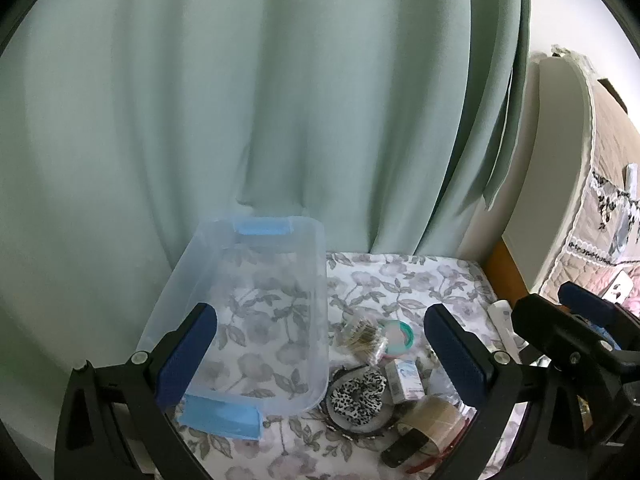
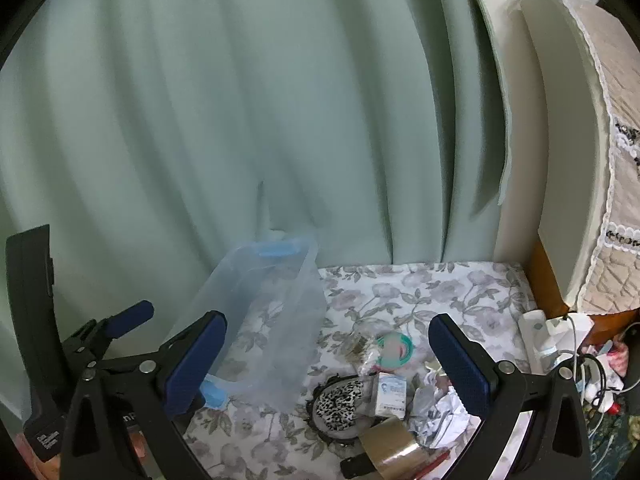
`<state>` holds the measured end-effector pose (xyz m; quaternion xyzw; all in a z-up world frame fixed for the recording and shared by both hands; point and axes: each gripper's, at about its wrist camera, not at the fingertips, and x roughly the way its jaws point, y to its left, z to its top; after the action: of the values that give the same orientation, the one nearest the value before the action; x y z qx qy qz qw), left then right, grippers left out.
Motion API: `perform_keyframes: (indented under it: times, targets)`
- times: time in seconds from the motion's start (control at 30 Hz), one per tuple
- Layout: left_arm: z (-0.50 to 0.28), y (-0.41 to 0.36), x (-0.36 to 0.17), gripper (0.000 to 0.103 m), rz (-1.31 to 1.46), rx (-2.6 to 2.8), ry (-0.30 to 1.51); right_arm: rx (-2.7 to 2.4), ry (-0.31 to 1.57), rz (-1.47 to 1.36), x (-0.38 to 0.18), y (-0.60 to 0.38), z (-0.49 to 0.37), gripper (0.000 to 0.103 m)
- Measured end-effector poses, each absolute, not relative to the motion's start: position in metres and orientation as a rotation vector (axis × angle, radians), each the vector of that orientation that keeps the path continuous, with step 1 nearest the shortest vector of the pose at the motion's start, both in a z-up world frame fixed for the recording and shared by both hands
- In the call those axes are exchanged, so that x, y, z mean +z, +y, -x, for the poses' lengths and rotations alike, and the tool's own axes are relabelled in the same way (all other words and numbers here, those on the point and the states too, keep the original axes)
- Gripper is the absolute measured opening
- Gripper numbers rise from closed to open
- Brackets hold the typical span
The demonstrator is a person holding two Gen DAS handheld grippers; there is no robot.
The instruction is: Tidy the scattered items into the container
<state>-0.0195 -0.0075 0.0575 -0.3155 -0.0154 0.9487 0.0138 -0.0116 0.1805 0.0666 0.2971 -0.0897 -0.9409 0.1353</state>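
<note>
Above the floral cloth, both tongs, left and right, tilt downward, released and empty.

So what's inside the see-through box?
Nothing yet. The clear box looks empty; only the flowery cloth shows through its bottom. The near corner is covered by the left tongs.

Both cameras sit close above the desk, tipped down toward the curtain. Both see the clear box at 9 o'clock.
</note>
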Motion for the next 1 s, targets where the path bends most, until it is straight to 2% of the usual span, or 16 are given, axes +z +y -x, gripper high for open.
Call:
perform_keyframes:
  times: [0.37,0.8,1.0]
  targets:
    - [0.019,0.004,0.036,0.103,1.056,2.918,-0.040,-2.758,-0.296,-0.912,0.048,0.185,0.002,0.103]
    - [0.015,0.058,-0.059,0.103,1.325,2.604,0.005,-2.783,-0.256,-1.137,-0.031,0.218,-0.022,0.103]
    - [0.010,0.090,-0.093,0.103,1.396,2.449,0.064,-2.716,-0.350,-1.283,-0.071,0.237,-0.030,0.103]
